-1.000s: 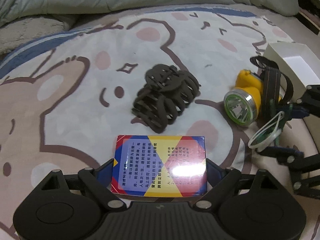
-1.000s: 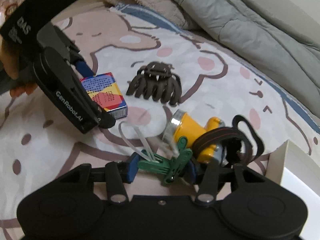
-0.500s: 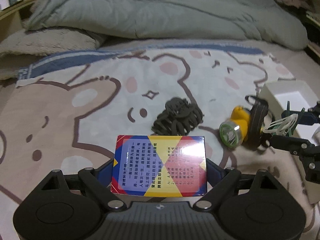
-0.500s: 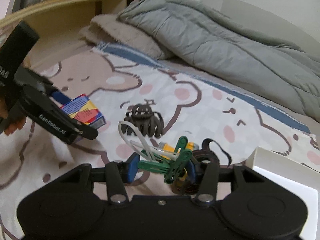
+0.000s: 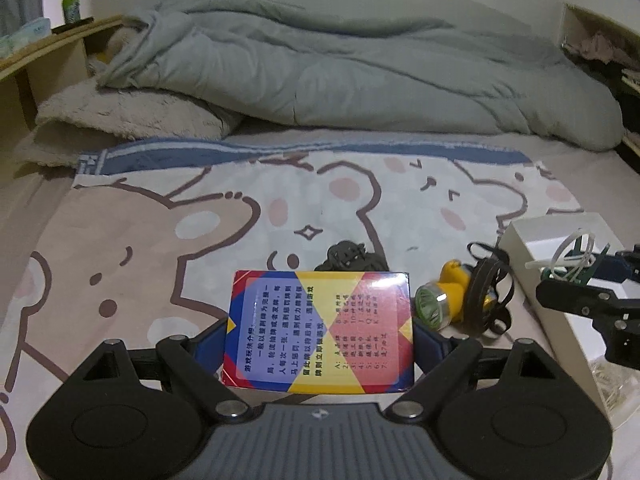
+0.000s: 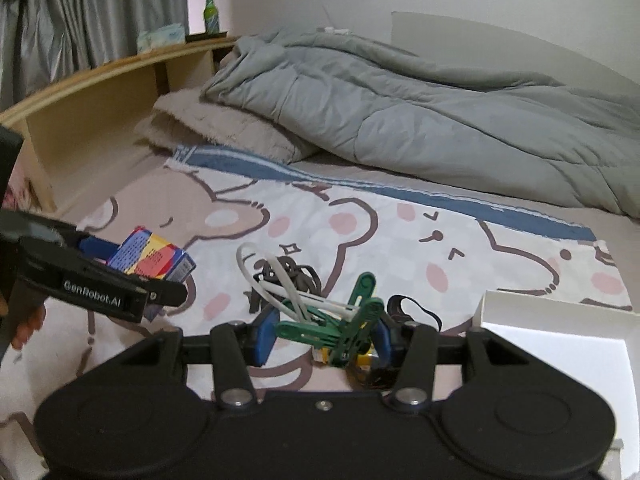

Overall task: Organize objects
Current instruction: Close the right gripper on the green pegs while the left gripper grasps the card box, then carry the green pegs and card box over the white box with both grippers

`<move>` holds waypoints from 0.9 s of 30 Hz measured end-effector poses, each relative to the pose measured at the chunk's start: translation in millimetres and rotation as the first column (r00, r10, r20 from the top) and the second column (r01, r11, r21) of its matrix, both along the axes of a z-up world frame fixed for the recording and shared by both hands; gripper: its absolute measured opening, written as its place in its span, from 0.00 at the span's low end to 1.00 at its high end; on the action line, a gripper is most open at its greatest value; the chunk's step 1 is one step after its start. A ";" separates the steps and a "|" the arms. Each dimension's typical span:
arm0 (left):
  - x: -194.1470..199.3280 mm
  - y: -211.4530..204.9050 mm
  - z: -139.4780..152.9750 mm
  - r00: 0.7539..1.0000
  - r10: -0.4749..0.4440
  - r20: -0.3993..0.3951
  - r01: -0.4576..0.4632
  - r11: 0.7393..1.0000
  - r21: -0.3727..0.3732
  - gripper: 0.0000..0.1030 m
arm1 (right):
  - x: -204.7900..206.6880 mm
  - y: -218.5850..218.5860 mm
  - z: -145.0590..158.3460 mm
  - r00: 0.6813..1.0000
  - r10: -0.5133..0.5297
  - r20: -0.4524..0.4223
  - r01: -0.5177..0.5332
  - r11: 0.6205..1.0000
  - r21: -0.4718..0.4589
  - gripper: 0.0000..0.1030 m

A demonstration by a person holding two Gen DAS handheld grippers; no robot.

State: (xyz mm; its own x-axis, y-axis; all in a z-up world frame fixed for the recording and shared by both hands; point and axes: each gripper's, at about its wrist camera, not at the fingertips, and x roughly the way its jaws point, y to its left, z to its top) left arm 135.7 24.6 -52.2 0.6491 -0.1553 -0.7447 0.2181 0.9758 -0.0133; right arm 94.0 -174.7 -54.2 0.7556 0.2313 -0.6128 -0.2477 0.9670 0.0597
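Note:
My left gripper is shut on a colourful card box, held flat above the bed; the same box shows from the side in the right wrist view. My right gripper is shut on a bundle of green clothes pegs with white loops, and that bundle hangs over the white box. A dark hair claw and a yellow headlamp with a black strap lie on the bear-print sheet below.
The open white box sits at the sheet's right edge. A grey duvet and a fluffy pillow fill the far end of the bed. A wooden shelf with a green bottle runs along the left.
Both grippers have risen away from the sheet with their loads and tipped more level. The claw and headlamp look smaller and stay where they lay. The peg bundle now hangs by the white box.

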 end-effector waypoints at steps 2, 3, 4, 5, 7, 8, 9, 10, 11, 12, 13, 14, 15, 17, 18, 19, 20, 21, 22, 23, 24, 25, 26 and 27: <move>-5.0 -0.9 5.7 1.000 0.010 0.020 -0.010 1.000 -0.001 0.87 | -2.9 -2.3 3.5 1.000 -0.014 0.003 0.014 1.000 0.012 0.48; -7.4 -1.4 8.2 0.999 0.015 0.032 -0.015 1.000 0.002 0.87 | -3.7 -3.7 4.9 1.000 -0.021 0.002 0.021 1.000 0.017 0.48; -10.4 -1.7 11.0 0.999 0.022 0.045 -0.022 1.000 0.004 0.87 | -5.0 -5.3 6.4 1.000 -0.030 0.000 0.030 0.999 0.026 0.48; -12.4 -1.8 13.1 0.998 0.029 0.054 -0.030 1.000 0.002 0.87 | -6.1 -7.7 7.7 0.999 -0.041 -0.004 0.041 0.998 0.038 0.48; -15.2 -2.1 16.4 0.997 0.040 0.067 -0.040 0.999 0.002 0.87 | -8.2 -12.8 10.5 0.998 -0.066 -0.016 0.066 0.996 0.064 0.48; -16.4 -2.6 18.0 0.996 0.045 0.072 -0.046 0.999 0.003 0.87 | -9.0 -14.9 11.7 0.997 -0.075 -0.019 0.077 0.994 0.073 0.48; -17.7 -2.9 19.3 0.996 0.050 0.076 -0.050 0.999 0.001 0.87 | -10.5 -17.1 13.1 0.996 -0.084 -0.018 0.086 0.993 0.079 0.48; -18.9 -3.3 20.4 0.996 0.053 0.078 -0.053 0.999 0.000 0.87 | -12.0 -18.3 14.4 0.996 -0.089 -0.015 0.090 0.993 0.080 0.48; -20.1 -3.5 21.5 0.995 0.057 0.079 -0.057 0.998 0.000 0.87 | -13.7 -19.3 15.6 0.996 -0.092 -0.011 0.093 0.993 0.078 0.48; -21.1 -3.9 22.7 0.995 0.058 0.081 -0.058 0.998 0.002 0.87 | -15.4 -20.3 16.5 0.995 -0.094 -0.010 0.095 0.992 0.077 0.48; -22.5 -4.7 23.5 0.995 0.057 0.084 -0.058 0.998 0.003 0.87 | -16.9 -21.2 17.2 0.995 -0.097 -0.010 0.097 0.992 0.076 0.48; -24.0 -5.5 24.6 0.994 0.057 0.089 -0.058 0.998 0.005 0.87 | -18.6 -22.2 17.9 0.995 -0.101 -0.009 0.101 0.992 0.074 0.48; -25.6 -6.1 25.5 0.994 0.056 0.094 -0.057 0.998 0.009 0.87 | -20.1 -23.1 18.7 0.995 -0.103 -0.008 0.103 0.992 0.071 0.48; -28.6 -7.4 27.3 0.993 0.056 0.104 -0.057 0.998 0.011 0.87 | -22.8 -25.3 20.6 0.994 -0.109 -0.005 0.109 0.991 0.073 0.48; -30.2 -7.3 28.3 0.993 0.057 0.106 -0.058 0.998 0.006 0.87 | -24.0 -26.5 21.8 0.994 -0.112 -0.004 0.112 0.991 0.076 0.48; -31.4 -7.4 29.0 0.992 0.059 0.107 -0.060 0.998 0.000 0.87 | -25.1 -27.7 23.0 0.993 -0.114 -0.003 0.114 0.990 0.081 0.48; -32.3 -7.7 29.9 0.992 0.062 0.109 -0.061 0.998 -0.007 0.87 | -25.6 -29.2 24.1 0.993 -0.115 -0.002 0.115 0.990 0.086 0.48; -33.3 -8.2 30.8 0.992 0.062 0.112 -0.061 0.998 -0.013 0.87 | -26.5 -29.3 25.3 0.993 -0.117 0.000 0.117 0.989 0.088 0.48; -33.4 -9.4 31.9 0.992 0.062 0.114 -0.061 0.998 -0.018 0.87 | -27.5 -30.4 26.8 0.993 -0.120 0.003 0.119 0.989 0.092 0.48; -33.7 -10.5 32.8 0.991 0.062 0.115 -0.059 0.998 -0.023 0.87 | -29.0 -31.9 28.2 0.992 -0.122 0.006 0.121 0.988 0.097 0.48; -34.1 -12.5 33.6 0.991 0.061 0.116 -0.059 0.998 -0.027 0.87 | -30.2 -34.2 29.8 0.992 -0.125 0.009 0.124 0.987 0.101 0.48; -34.0 -14.8 34.3 0.992 0.059 0.115 -0.056 0.998 -0.030 0.87 | -31.4 -36.9 31.2 0.992 -0.129 0.013 0.127 0.987 0.103 0.48; -33.3 -18.0 34.5 0.992 0.054 0.113 -0.051 0.998 -0.032 0.87 | -33.1 -39.2 32.3 0.991 -0.134 0.017 0.132 0.986 0.102 0.48; -32.2 -21.7 34.5 0.993 0.049 0.111 -0.045 0.998 -0.034 0.87 | -34.5 -42.9 33.3 0.990 -0.143 0.020 0.140 0.985 0.101 0.48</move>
